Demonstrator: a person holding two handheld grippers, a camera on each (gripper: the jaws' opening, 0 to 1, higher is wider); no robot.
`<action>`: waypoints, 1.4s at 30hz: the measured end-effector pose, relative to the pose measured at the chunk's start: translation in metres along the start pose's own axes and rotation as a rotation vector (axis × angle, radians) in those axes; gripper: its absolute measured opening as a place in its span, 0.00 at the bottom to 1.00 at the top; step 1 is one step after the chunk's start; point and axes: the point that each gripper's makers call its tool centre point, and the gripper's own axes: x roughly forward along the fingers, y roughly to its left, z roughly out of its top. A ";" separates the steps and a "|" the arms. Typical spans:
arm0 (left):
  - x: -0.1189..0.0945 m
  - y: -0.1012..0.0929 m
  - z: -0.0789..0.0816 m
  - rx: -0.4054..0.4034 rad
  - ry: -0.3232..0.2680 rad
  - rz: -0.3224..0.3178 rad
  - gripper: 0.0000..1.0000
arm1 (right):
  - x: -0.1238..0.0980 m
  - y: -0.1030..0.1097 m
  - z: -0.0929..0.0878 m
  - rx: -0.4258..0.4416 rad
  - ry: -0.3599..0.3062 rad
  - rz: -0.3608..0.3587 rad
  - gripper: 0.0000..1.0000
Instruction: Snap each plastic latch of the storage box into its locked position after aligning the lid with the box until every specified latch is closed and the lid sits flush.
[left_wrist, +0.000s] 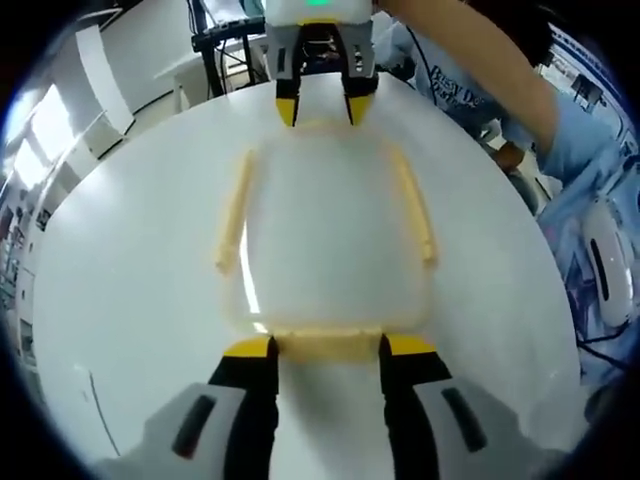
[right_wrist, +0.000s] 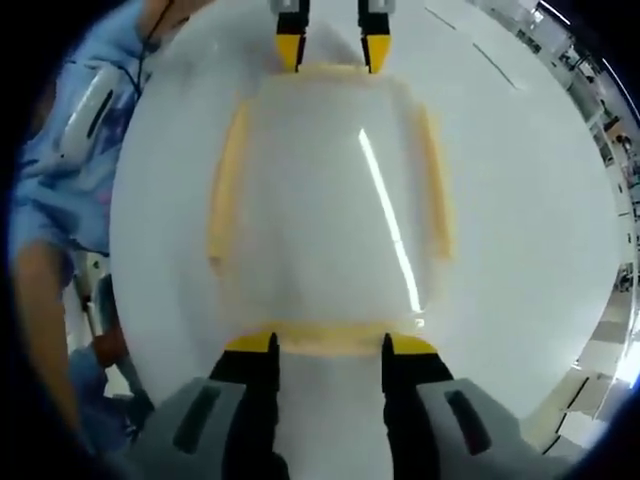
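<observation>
A translucent storage box with its lid (left_wrist: 325, 235) on stands on a white round table (left_wrist: 130, 300). Pale yellow latches run along its long sides (left_wrist: 233, 225) (left_wrist: 415, 205). My left gripper (left_wrist: 328, 347) is open, its yellow-tipped jaws flanking the near end latch (left_wrist: 325, 352). At the far end my right gripper (left_wrist: 325, 108) straddles the opposite end latch. In the right gripper view, the lid (right_wrist: 325, 200) lies ahead with side latches (right_wrist: 225, 185) (right_wrist: 435, 185). There my right gripper (right_wrist: 330, 345) stands open around its end latch (right_wrist: 330, 338), with the left gripper (right_wrist: 333, 52) across the box.
A person in a light blue printed top (left_wrist: 560, 150) (right_wrist: 50, 200) stands close to the table's edge beside the box. A black stand and white furniture (left_wrist: 215, 50) lie beyond the table. Bare tabletop (right_wrist: 520, 200) surrounds the box.
</observation>
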 end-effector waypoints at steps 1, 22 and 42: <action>0.000 0.000 0.000 0.004 0.008 -0.002 0.40 | 0.000 0.000 0.001 0.002 0.003 -0.001 0.40; -0.022 -0.001 0.009 0.005 0.082 -0.023 0.39 | -0.001 0.003 0.004 0.024 0.061 -0.008 0.41; -0.030 -0.008 0.005 -0.006 0.107 0.003 0.39 | 0.001 0.007 0.011 0.004 -0.090 -0.009 0.40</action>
